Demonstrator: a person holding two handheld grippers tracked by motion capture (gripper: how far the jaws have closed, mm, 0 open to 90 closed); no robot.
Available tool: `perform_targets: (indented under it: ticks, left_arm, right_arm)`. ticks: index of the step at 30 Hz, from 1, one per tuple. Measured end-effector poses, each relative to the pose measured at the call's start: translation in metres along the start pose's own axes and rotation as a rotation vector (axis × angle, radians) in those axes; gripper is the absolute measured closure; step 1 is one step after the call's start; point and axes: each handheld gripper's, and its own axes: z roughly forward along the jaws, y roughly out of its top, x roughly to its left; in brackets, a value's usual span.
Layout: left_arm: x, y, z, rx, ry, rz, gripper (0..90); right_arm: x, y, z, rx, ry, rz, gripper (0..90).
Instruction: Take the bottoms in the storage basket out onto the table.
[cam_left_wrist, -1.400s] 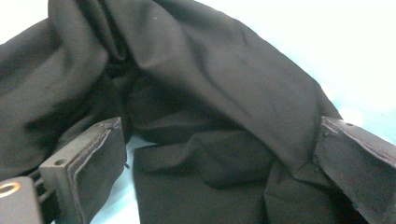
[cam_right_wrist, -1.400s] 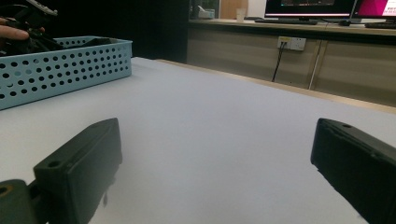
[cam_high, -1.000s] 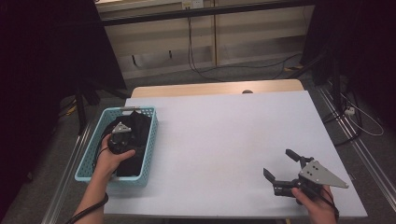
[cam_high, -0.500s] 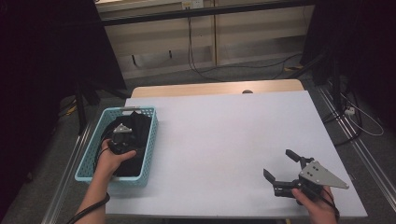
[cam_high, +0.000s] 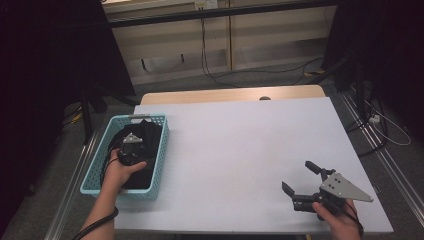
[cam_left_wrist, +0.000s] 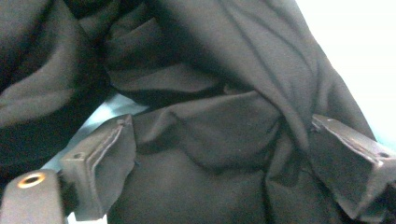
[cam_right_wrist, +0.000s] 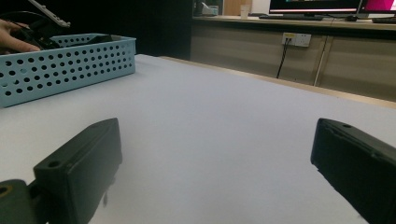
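Right gripper: nearest, at the front right corner of the tabletop, held low in the person's hand; jaws wide apart, nothing between them (bare white surface ahead in the right gripper view).
Left gripper: down inside the basket, pushed into the black cloth. Jaws have just been closing a little but stand wide; folds of cloth bulge between them, pads not yet pressing as far as the left gripper view shows.
Black cloth: bunched in the blue basket at the left edge of the tabletop, filling most of it (a sliver of basket floor shows through one gap between folds).
Risk, thin catch: if the jaws shut on a single loose fold, I judge it may slide out on the lift.
Risk, basket: the light plastic basket could rise or skid with the cloth if fabric snags on its holed wall; nothing is holding it down.
Risk, drag: the rest of the heap may trail over the rim.
In the way: little; the basket's wall beside the left gripper is the only obstacle.
Farther off: wooden strip along the far edge, cables on the floor, dark curtains.
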Motion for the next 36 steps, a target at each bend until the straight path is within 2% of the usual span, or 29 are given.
perform_targets:
  ticks: [4, 6, 10, 11, 13, 15, 19, 21, 25, 26, 28, 29, 30, 36]
  left_arm:
    - [0.000, 0.002, -0.002, 0.006, -0.010, 0.000, 16.9]
    - [0.001, 0.004, -0.003, 0.025, -0.013, 0.002, 22.2]
    - [0.002, 0.008, -0.003, 0.041, -0.003, -0.005, 26.7]
    - [0.001, 0.008, -0.004, 0.039, -0.009, -0.014, 30.8]
    - [0.002, 0.009, -0.005, 0.038, -0.019, -0.015, 54.4]
    - [0.002, 0.010, -0.005, 0.044, -0.027, -0.013, 57.9]
    - [0.000, 0.012, -0.006, 0.063, -0.048, -0.004, 71.2]
    - [-0.002, 0.015, -0.006, 0.084, -0.047, -0.015, 74.7]
    - [-0.007, 0.023, -0.005, 0.122, -0.015, 0.006, 77.7]
    - [-0.007, 0.023, -0.005, 0.123, -0.021, -0.006, 77.9]
    - [-0.007, 0.023, -0.006, 0.121, -0.028, -0.013, 78.2]
    - [-0.004, 0.022, -0.008, 0.098, -0.018, -0.052, 78.4]
    - [-0.002, 0.022, -0.011, 0.096, -0.012, -0.062, 78.5]
    - [0.009, 0.031, -0.028, 0.048, 0.022, -0.060, 78.7]
  right_arm:
    - [0.000, 0.000, 0.001, 0.004, 0.001, 0.006, 1.0]
    - [0.000, 0.000, 0.001, 0.000, 0.006, -0.002, 1.0]
    - [0.002, 0.000, -0.001, -0.001, 0.010, -0.007, 1.0]
    - [0.001, 0.000, -0.001, -0.003, 0.009, -0.007, 1.0]
    - [0.001, 0.000, -0.001, -0.002, 0.006, -0.007, 1.0]
    - [0.000, 0.000, -0.001, -0.001, 0.004, -0.007, 1.0]
    - [0.001, 0.001, 0.000, 0.000, 0.007, -0.008, 1.1]
    - [0.002, 0.001, 0.000, -0.004, 0.011, -0.005, 1.1]
    - [0.002, 0.001, 0.001, 0.002, 0.013, -0.009, 1.1]
    - [0.002, 0.000, 0.002, 0.002, 0.015, -0.010, 1.1]
    - [0.002, 0.000, 0.002, 0.004, 0.013, -0.008, 1.1]
    - [0.001, 0.000, 0.002, 0.008, 0.012, -0.007, 1.2]
    - [0.002, 0.000, 0.002, 0.006, 0.013, -0.005, 1.2]
    - [0.002, 0.001, 0.001, 0.002, 0.016, -0.012, 1.2]
